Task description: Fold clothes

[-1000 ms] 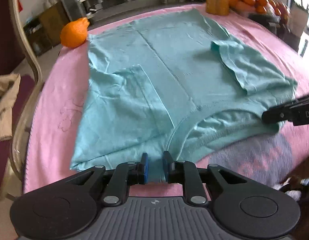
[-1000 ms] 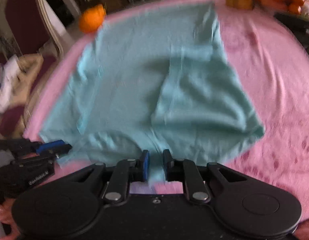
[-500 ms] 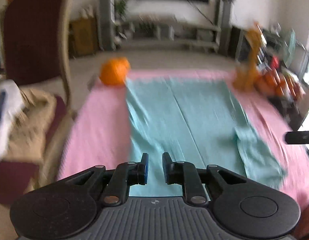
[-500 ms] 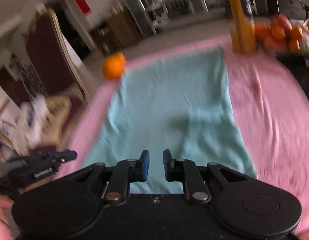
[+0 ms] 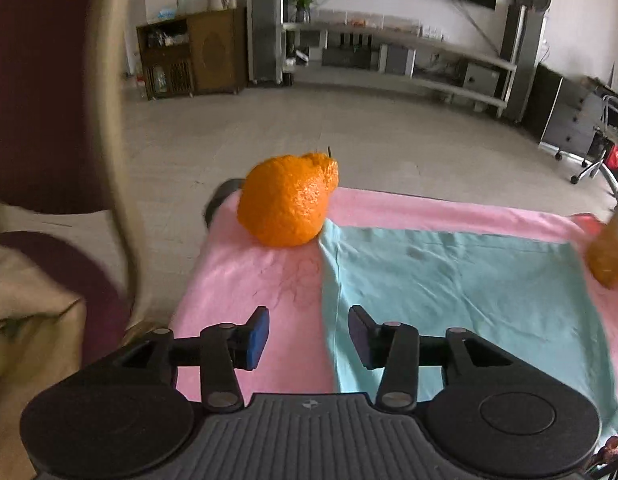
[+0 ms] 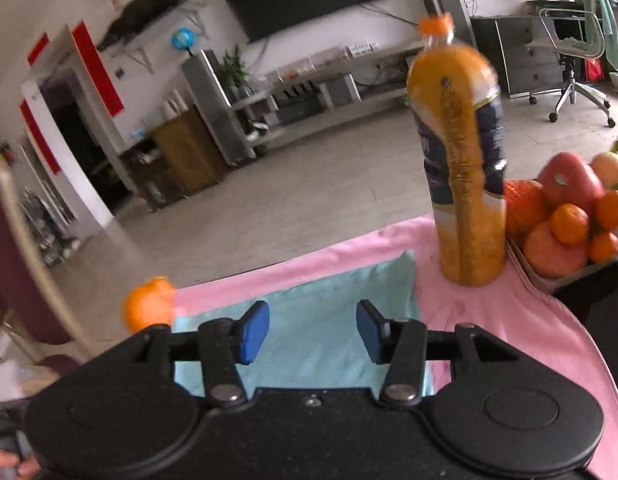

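A teal T-shirt (image 5: 449,292) lies flat on the pink table cover (image 5: 245,276), its far edge near the table's far end. My left gripper (image 5: 309,338) hovers over the shirt's far left edge, jaws opening, nothing between the pads. In the right wrist view the same teal shirt (image 6: 321,320) shows its far right corner. My right gripper (image 6: 313,332) hangs above it, jaws opening and empty. The near part of the shirt is hidden behind both gripper bodies.
A bumpy orange fruit (image 5: 287,202) sits at the far left corner, touching the shirt's corner. An orange drink bottle (image 6: 459,156) stands at the far right, beside a tray of fruit (image 6: 565,216). A dark red chair (image 5: 49,100) with cloth on it stands left of the table.
Both grippers carried the shirt's near edge to the far end of the table. Their jaws, shut on the fabric a second ago, have spread and let it go.
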Demonstrator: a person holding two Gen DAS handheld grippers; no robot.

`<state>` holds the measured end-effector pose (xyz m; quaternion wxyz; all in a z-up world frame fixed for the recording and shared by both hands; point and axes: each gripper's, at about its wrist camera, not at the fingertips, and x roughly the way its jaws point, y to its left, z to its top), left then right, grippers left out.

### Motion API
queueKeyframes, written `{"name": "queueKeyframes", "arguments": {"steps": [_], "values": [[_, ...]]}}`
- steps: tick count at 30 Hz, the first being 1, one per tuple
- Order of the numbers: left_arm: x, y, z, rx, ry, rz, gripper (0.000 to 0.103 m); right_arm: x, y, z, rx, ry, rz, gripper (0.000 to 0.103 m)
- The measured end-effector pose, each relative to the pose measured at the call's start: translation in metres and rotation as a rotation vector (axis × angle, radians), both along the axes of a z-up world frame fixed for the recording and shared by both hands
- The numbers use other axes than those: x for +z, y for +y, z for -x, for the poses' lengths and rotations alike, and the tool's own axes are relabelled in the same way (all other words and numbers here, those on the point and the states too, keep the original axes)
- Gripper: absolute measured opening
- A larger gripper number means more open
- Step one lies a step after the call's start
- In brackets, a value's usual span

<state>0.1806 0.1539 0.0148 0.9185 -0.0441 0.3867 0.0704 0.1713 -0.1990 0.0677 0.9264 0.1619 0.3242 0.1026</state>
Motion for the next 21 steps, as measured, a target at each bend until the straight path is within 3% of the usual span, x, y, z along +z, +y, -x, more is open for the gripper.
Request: {"name": "queueKeyframes", "arguments": {"steps": [3, 6, 9, 15, 17, 19, 20, 21], "values": [[-0.03, 0.005, -0.047, -0.003, 0.047, 0.02, 0.045, -0.031, 0.003, -0.052, -0.015, 0.015, 0.07, 0.046], [-0.055, -0.001, -0.078, -0.041, 0.086, -0.049, 0.046, -0.062, 0.005, -0.089, -0.045, 0.025, 0.134, 0.046], [-0.073, -0.002, -0.101, -0.068, 0.102, -0.065, 0.046, -0.093, 0.007, -0.118, -0.07, 0.039, 0.202, 0.046], [-0.08, -0.007, -0.125, -0.041, 0.044, -0.091, 0.047, -0.132, 0.008, -0.148, -0.164, 0.061, 0.244, 0.045], [-0.082, -0.01, -0.136, -0.036, 0.035, -0.091, 0.044, -0.142, 0.006, -0.156, -0.189, 0.081, 0.236, 0.038], [-0.082, -0.014, -0.14, -0.014, 0.013, -0.087, 0.036, -0.146, 0.006, -0.158, -0.205, 0.055, 0.218, 0.031], [-0.081, -0.015, -0.142, -0.003, 0.002, -0.086, 0.022, -0.146, 0.007, -0.16, -0.195, 0.048, 0.218, 0.028], [-0.081, -0.019, -0.142, -0.006, -0.005, -0.097, 0.002, -0.146, 0.006, -0.163, -0.191, 0.047, 0.217, 0.017]]}}
